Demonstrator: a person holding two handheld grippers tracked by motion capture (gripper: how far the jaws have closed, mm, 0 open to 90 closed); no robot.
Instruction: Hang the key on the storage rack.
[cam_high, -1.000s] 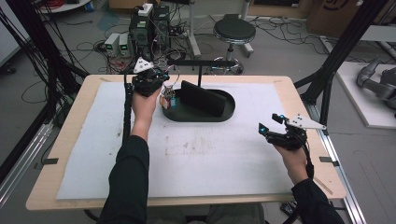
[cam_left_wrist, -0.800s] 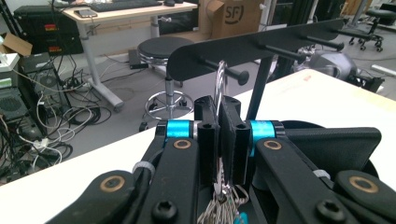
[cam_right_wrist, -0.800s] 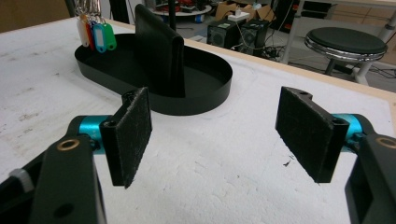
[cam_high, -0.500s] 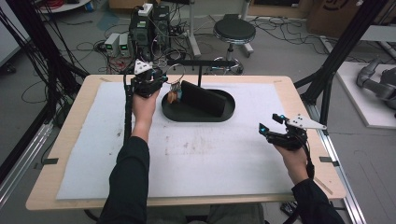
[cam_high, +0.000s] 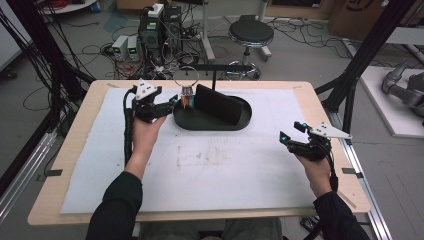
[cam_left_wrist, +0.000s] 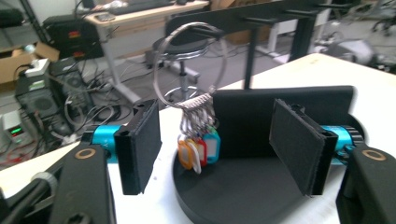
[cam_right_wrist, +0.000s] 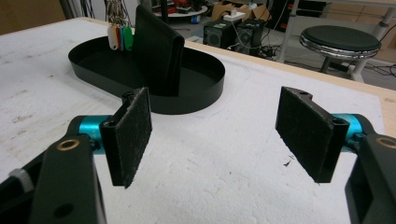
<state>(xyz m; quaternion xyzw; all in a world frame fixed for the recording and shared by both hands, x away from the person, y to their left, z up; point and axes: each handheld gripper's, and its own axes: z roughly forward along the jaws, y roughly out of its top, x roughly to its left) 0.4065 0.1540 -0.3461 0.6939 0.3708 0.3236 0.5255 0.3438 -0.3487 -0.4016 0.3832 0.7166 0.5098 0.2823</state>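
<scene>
A steel key ring (cam_high: 186, 80) with several coloured tags (cam_high: 186, 101) appears to hang from the left end of a black rack bar (cam_high: 216, 66), over the left end of a black oval tray (cam_high: 215, 125). A black upright wallet-like piece (cam_high: 220, 105) stands in the tray. My left gripper (cam_high: 170, 105) sits just left of the tags. Its jaws have just been opening and now stand wide, the tags (cam_left_wrist: 198, 149) a little beyond them, untouched. My right gripper (cam_high: 287, 140) hovers open over the mat at the right, empty (cam_right_wrist: 219, 135).
White mat (cam_high: 225, 170) covers the wooden table. The tray wall (cam_right_wrist: 187, 100) and the tags (cam_right_wrist: 119, 35) lie far ahead of the right gripper. A stool (cam_high: 251, 34), computers and cables stand beyond the far edge. Black frame posts flank the table.
The left gripper let go of the key bunch, opened its jaws and drew back to the left, away from the tray. The right gripper stayed where it was.
</scene>
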